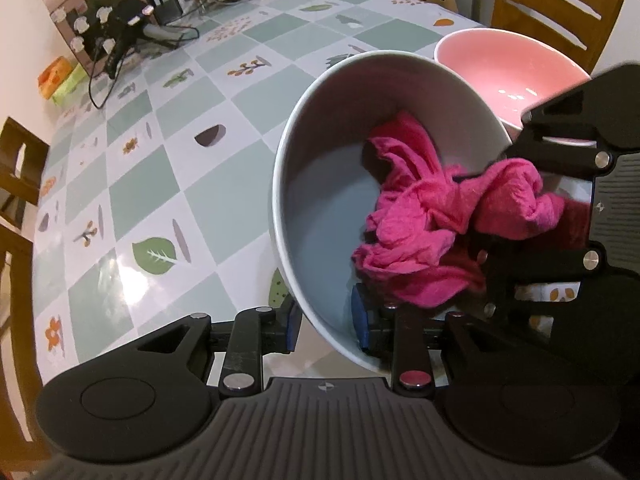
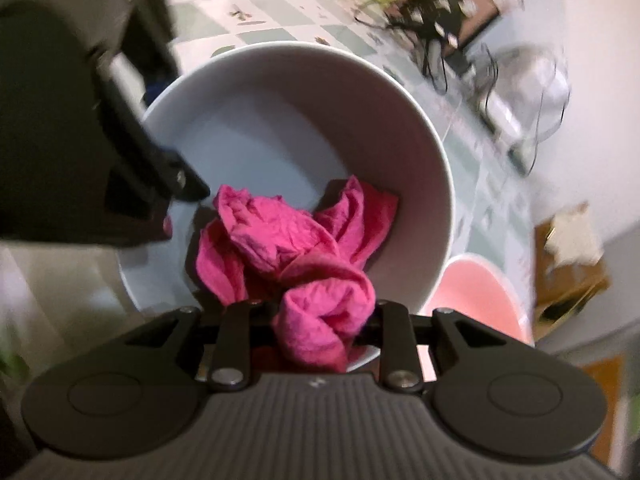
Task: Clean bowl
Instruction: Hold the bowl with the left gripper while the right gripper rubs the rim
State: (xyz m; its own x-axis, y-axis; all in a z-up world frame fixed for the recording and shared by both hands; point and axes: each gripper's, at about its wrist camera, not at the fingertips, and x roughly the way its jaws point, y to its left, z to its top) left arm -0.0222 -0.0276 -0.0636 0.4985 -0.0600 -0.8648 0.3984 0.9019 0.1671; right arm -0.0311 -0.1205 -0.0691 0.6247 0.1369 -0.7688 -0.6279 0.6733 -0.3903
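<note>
A pale grey-white bowl is held tilted above the table, its opening facing the cameras. My left gripper is shut on the bowl's lower rim, blue pads on either side of the wall. A crumpled magenta cloth lies inside the bowl. My right gripper is shut on the cloth and presses it against the inside of the bowl. The right gripper also shows in the left wrist view, reaching in from the right.
A pink bowl stands on the table just behind the grey bowl; it also shows in the right wrist view. The tablecloth is green-and-white checked. Cables, a charger and a box sit at the far edge. Wooden chairs surround the table.
</note>
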